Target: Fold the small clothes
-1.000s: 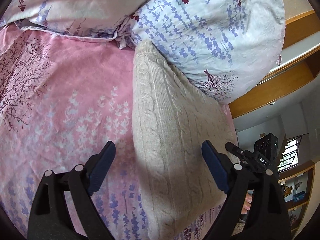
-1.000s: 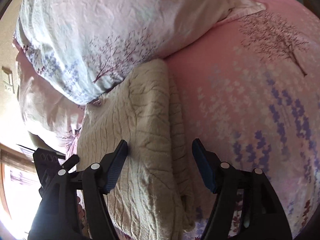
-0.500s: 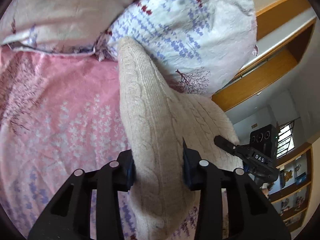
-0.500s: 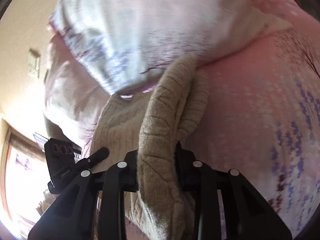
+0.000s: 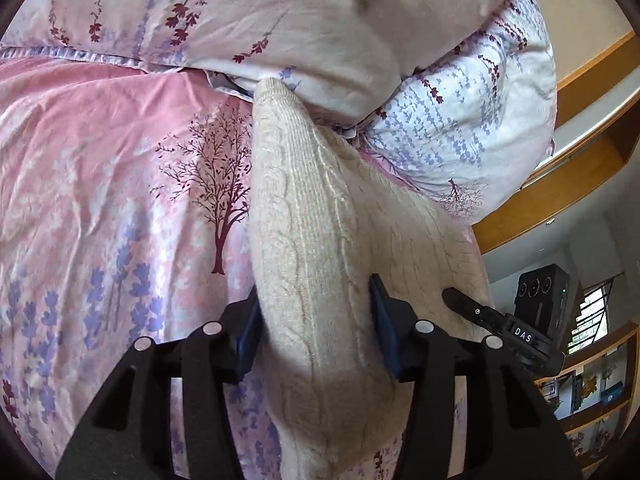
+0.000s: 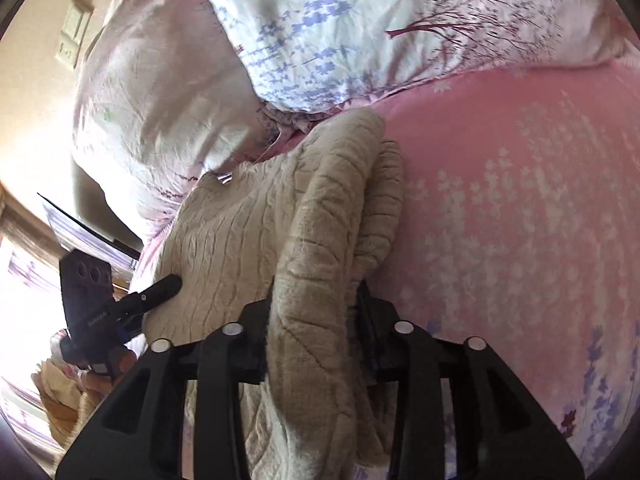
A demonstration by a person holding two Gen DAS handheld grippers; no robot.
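Observation:
A beige cable-knit sweater (image 5: 304,216) lies bunched on the pink flowered bedspread (image 5: 100,200), its far end against the pillows. My left gripper (image 5: 314,328) holds a raised fold of it between its blue pads, and its jaws are opening slightly. In the right wrist view the sweater (image 6: 248,232) shows its ribbed edge. My right gripper (image 6: 314,328) pinches another thick fold there, with its jaws also opening. Each gripper's black body shows at the side of the other's view.
Two pale flowered pillows (image 5: 280,12) (image 5: 472,120) lie at the head of the bed, seen also as a pillow (image 6: 360,20) in the right wrist view. A wooden headboard ledge (image 5: 580,128) is at the right. A wall switch (image 6: 74,32) and a bright window are at the left.
A second ago both grippers stood open over the flat sweater. They closed on folds of it and carried them sideways across the bed, lifting the knit into ridges.

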